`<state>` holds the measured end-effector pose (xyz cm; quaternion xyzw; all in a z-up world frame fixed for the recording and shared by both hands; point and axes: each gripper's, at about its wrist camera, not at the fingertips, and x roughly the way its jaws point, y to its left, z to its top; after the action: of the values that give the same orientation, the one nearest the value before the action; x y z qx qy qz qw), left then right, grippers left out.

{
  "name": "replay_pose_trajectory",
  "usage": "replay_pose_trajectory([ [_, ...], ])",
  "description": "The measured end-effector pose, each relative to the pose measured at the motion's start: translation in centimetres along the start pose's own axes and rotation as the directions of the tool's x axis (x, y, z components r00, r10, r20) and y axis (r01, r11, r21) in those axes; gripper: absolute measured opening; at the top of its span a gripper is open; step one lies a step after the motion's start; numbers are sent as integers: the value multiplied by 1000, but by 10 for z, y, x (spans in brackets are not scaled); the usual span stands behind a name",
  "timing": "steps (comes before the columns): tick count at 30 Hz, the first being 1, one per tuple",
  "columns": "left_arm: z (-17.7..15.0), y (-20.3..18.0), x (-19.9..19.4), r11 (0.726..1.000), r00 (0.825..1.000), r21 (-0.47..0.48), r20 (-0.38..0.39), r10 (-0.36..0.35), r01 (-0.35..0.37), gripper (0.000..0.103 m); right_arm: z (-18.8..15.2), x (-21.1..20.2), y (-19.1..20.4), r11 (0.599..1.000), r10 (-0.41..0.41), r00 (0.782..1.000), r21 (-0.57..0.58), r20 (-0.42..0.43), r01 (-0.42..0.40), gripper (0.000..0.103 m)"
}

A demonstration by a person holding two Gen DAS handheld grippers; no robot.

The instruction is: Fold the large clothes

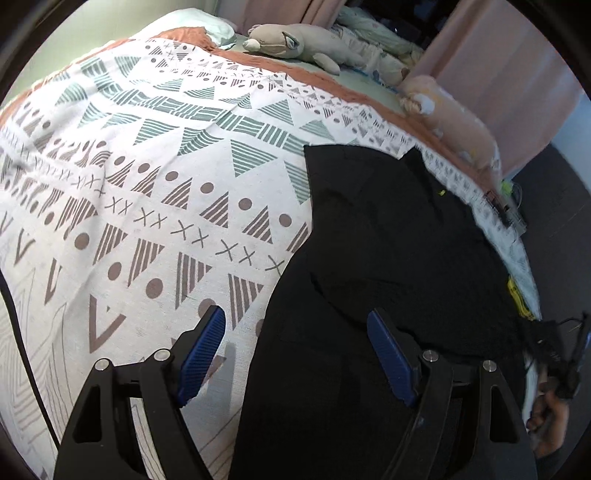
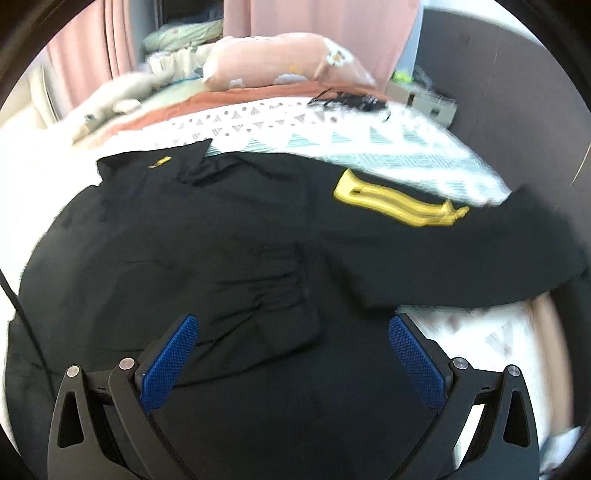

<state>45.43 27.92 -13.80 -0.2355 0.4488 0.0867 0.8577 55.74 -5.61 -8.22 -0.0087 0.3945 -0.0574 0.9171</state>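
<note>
A large black garment (image 1: 388, 258) lies spread on a bed with a white patterned cover (image 1: 129, 184). In the right wrist view the black garment (image 2: 221, 251) fills the middle, with a yellow patch (image 2: 391, 203) on its sleeve, which stretches to the right. My left gripper (image 1: 295, 350) is open above the garment's left edge, one blue pad over the cover and one over the cloth. My right gripper (image 2: 291, 354) is open above the garment's lower part, nothing between its pads. A person's hand (image 1: 550, 417) shows at the right edge of the left wrist view.
A grey plush toy (image 1: 295, 42) and a pink plush pillow (image 1: 450, 114) lie at the head of the bed. Pink curtains (image 2: 314, 18) hang behind. A dark wall or floor (image 2: 498, 92) borders the bed's right side, with a small box (image 2: 424, 96) beside it.
</note>
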Motion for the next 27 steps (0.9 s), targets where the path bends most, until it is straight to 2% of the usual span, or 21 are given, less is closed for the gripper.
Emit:
replay_pose_trajectory([
  [3, -2, -10, 17, 999, 999, 38, -36, 16, -15, 80, -10, 15, 14, 999, 13, 1000, -31, -27, -13, 103],
  [7, -3, -23, 40, 992, 995, 98, -59, 84, -78, 79, -13, 47, 25, 991, -77, 995, -113, -65, 69, 103],
  [9, -2, -25, 48, 988, 991, 108, -67, 116, -108, 62, -12, 60, 32, 974, -143, 988, -187, -52, 131, 99],
  [10, -1, -25, 53, 986, 988, 106, -73, 138, -130, 62, -7, 64, 34, 960, -179, 983, -226, -49, 164, 93],
  [14, 0, -22, 71, 979, 977, 84, -97, 191, -183, 53, 6, 77, 30, 960, -163, 985, -237, -54, 146, 93],
  [17, -1, -23, 73, 973, 972, 98, -88, 219, -211, 52, 15, 85, 28, 954, -168, 985, -257, -39, 153, 93],
  [27, -2, -19, 69, 968, 967, 86, -75, 244, -237, 51, 41, 117, 40, 923, -251, 968, -296, 22, 246, 93],
])
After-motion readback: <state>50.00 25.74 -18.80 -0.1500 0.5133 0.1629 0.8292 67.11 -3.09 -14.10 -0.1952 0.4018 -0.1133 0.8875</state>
